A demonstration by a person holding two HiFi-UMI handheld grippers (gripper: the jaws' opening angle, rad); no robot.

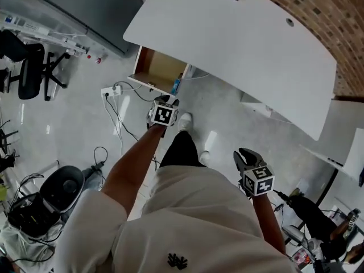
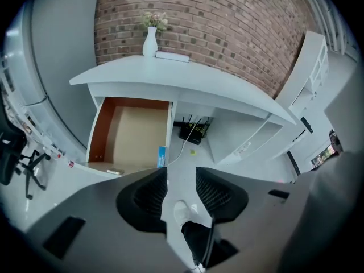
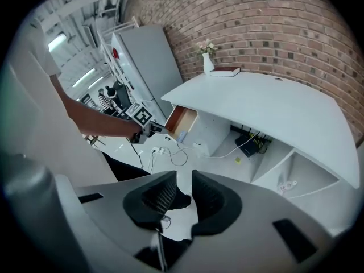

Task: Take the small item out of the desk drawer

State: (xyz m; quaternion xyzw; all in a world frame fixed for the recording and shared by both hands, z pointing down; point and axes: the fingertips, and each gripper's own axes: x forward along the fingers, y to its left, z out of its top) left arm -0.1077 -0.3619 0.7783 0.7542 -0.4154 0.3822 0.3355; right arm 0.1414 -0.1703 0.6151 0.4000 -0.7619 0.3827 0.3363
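Observation:
The drawer [image 1: 157, 68] stands pulled out from under the left end of the white desk [image 1: 239, 44], its wooden inside showing. A small blue item [image 2: 162, 156] stands upright at the drawer's front right corner, also seen from the head view [image 1: 176, 86]. A small flat pale piece [image 2: 114, 171] lies at the drawer's front edge. My left gripper [image 1: 166, 102] hangs just in front of the drawer, above the floor, jaws [image 2: 181, 180] apart with nothing between them. My right gripper [image 1: 245, 159] is lower right, away from the desk, jaws [image 3: 183, 182] apart and empty.
A power strip with cables [image 1: 114, 90] lies on the floor left of the drawer. A black router [image 2: 193, 132] sits under the desk. A vase [image 2: 149, 41] and a book [image 2: 172, 56] are on the desktop. An office chair [image 1: 28, 67] stands far left.

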